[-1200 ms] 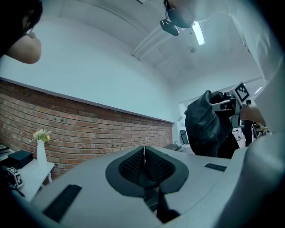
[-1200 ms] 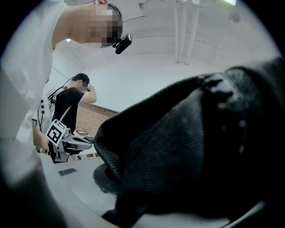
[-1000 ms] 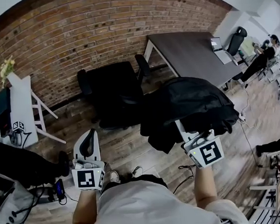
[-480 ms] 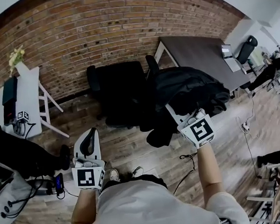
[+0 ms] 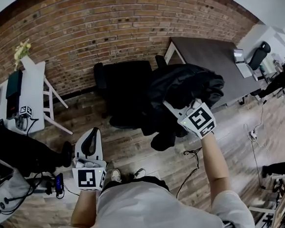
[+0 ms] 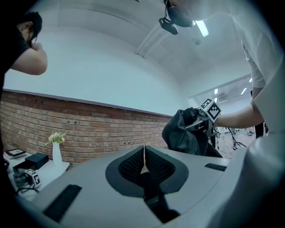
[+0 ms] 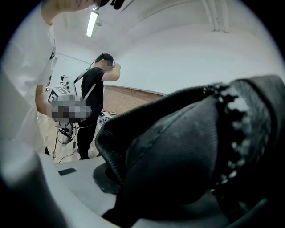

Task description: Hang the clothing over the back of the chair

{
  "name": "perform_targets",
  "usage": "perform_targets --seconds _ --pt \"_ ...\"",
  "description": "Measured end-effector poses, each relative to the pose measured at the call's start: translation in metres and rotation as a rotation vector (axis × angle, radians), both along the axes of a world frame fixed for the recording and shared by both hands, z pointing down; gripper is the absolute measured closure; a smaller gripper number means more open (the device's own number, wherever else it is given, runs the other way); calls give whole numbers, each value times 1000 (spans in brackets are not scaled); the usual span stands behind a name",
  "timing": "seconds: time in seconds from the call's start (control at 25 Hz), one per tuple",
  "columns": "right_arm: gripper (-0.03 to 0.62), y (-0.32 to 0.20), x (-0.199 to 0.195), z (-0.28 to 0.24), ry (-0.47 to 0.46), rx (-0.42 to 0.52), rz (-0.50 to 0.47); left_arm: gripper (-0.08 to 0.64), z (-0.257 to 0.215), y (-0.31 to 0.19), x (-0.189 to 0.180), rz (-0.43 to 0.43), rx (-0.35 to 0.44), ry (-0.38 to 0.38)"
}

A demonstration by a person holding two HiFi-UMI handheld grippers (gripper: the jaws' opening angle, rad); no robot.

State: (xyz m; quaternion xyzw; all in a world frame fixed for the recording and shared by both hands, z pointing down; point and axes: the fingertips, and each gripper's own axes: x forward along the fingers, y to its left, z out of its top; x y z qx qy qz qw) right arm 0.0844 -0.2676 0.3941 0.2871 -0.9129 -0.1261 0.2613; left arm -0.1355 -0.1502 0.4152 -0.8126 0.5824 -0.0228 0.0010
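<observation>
**Jacket** (image 5: 187, 90): black and bunched, held aloft at centre right of the head view. Its left part overlaps the right side of the chair (image 5: 126, 90), and a fold droops toward frame centre over the wood floor (image 5: 135, 151). It does not look draped on anything yet.

**Step in hand (judgement):** the carry to the chair; hanging has not begun.

**Next move (judgement):**
- Bring the bundle over the chair's back.
- Let the cloth open and fall on both sides of the top edge, and only then let go.
- The bunched cloth may need a second grip to spread it.
- Seen from above, black chair and black jacket merge, so which edge is the back is hard to tell.

**Right gripper** (image 5: 175, 108): jaws clenched on a thick fold of the jacket. Its own view is filled with dark ribbed fabric, a zip line at right, and cloth wedged between the jaws. The arm reaches up from lower right of the frame, forearm bare. The gripper angles toward upper left and tips slightly down.

**Left gripper** (image 5: 89, 140): lower left of the frame, close to the body, pointing up-frame and level. Its jaws are closed on each other with nothing between them. In its own view the pads meet in a thin seam, so it is free to help.

**Outward:** the chair stands before the brick wall (image 5: 101, 25) at upper centre. A dark table (image 5: 211, 56) sits upper right, just beside the jacket in frame.
</observation>
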Motion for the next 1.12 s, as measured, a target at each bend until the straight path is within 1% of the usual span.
perform_targets --seconds 0.2,0.32,0.64,0.76,0.88,0.96,1.12 --pt "480 -8 -11 5 33 -32 -96 529 1 -2 5 -8 -6 -9" --pt "477 -12 -16 13 45 -48 -131 529 2 -2 9 -9 -7 -13" --pt "476 -16 -18 34 29 -152 -186 529 1 -5 13 -33 -11 -15" --pt "474 -18 -20 43 13 -228 -222 529 3 -4 14 -39 -12 -15" --pt "469 -22 -19 47 -35 -289 -228 529 3 -4 18 -41 -12 -13" --pt "468 -25 -16 48 -59 -301 -218 529 3 -4 20 -42 -15 -15" --pt "465 -26 -14 53 -65 -326 -206 529 8 -6 21 -49 -30 -16"
